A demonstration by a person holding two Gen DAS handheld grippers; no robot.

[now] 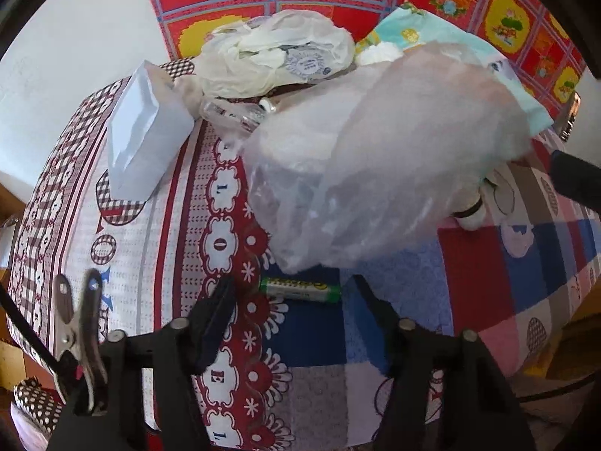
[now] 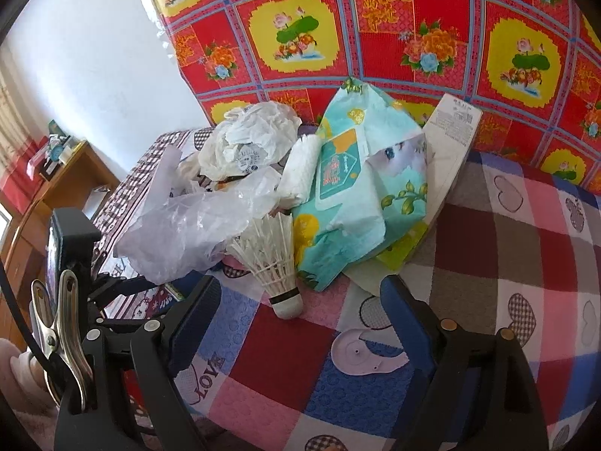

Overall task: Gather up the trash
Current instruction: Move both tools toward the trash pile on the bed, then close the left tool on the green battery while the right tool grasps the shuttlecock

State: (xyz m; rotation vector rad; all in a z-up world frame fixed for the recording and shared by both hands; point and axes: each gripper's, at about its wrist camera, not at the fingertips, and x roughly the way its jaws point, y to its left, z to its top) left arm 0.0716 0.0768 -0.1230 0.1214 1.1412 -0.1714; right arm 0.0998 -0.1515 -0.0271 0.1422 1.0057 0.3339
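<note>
Trash lies piled on a patchwork quilt (image 1: pixel 488 263). In the left wrist view a green battery (image 1: pixel 300 290) lies flat on the quilt between the tips of my left gripper (image 1: pixel 291 287), which is open, its pads clear of the battery. A clear plastic bag (image 1: pixel 375 173) bulges just beyond it. In the right wrist view a white shuttlecock (image 2: pixel 274 259) lies with its cork toward me, between the spread fingers of my open right gripper (image 2: pixel 302 292); neither finger touches it. Behind it are the clear bag (image 2: pixel 188 229), a teal wipes pack (image 2: pixel 357 188) and a crumpled white bag (image 2: pixel 255 139).
A white box (image 1: pixel 146 131) and a clear bottle (image 1: pixel 236 112) lie at the left of the pile. A flat white carton (image 2: pixel 450 143) leans at the back right. A red floral cloth (image 2: pixel 375 37) rises behind. A wooden cabinet (image 2: pixel 75 176) stands beyond the bed's left edge.
</note>
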